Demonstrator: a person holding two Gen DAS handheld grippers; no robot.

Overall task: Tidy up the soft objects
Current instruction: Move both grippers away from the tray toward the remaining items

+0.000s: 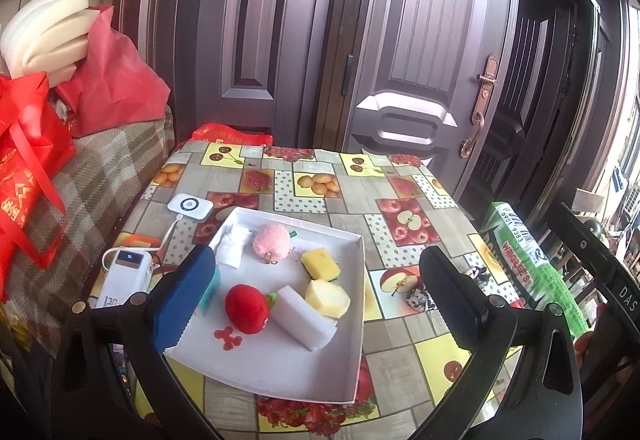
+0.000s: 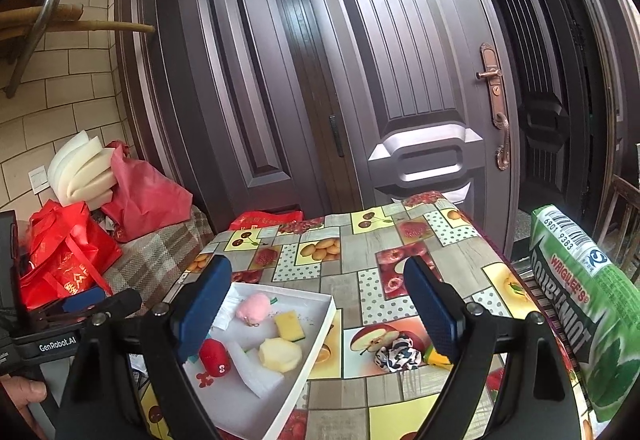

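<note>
Both grippers' jaws stand wide above the white box (image 1: 280, 364).

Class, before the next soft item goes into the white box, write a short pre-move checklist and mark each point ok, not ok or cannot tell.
1. Right hand-held gripper open and empty: ok.
2. Left hand-held gripper open and empty: ok.
3. Patterned scrunchie still outside the white box: ok, ready to pick.
4. Free floor in the box near its front: ok.
5. Small yellow-green item clear of the right finger: cannot tell, partly hidden.
</note>
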